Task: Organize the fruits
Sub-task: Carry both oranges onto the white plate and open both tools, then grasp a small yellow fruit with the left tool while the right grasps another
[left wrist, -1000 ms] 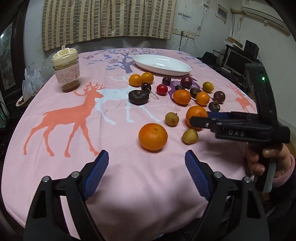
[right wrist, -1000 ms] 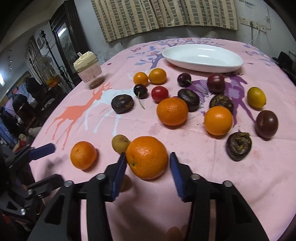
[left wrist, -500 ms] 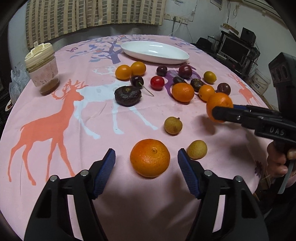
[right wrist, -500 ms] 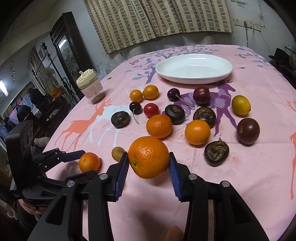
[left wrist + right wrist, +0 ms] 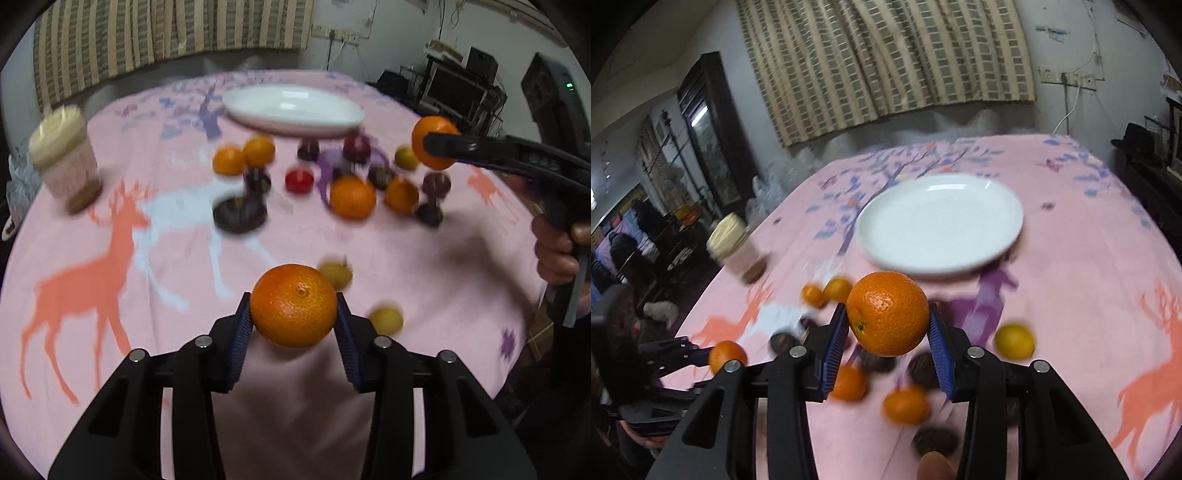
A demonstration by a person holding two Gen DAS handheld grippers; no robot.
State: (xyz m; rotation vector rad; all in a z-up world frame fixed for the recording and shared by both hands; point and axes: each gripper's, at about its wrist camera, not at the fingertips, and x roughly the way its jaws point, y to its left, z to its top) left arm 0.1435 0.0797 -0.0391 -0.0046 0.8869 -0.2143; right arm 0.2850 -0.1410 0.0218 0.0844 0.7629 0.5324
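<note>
Both oranges now off the counter vs 1 s ago: L one was sitting on the cloth ahead of spread fingers, R one was only just framed. L orange is clamped between the blue pads of the left hand-held gripper, pads pressed on both sides, fruit clear of the pink cloth. R orange likewise pinched in the right hand-held gripper, raised, with the white plate beyond it. From the left wrist cam the R orange shows up high at right, near the plate rim.

Rest of fruit on the counter, blurred: two small yellow-brown ones just past the L gripper, a loose orange mid-cloth w/ a smaller one beside it, a red one, a pair of small oranges nearer the plate, several dark fruits scattered between. Yellow one right of the R gripper. Lidded jar at far left, well apart from the fruit. Plate holds no fruit yet.
</note>
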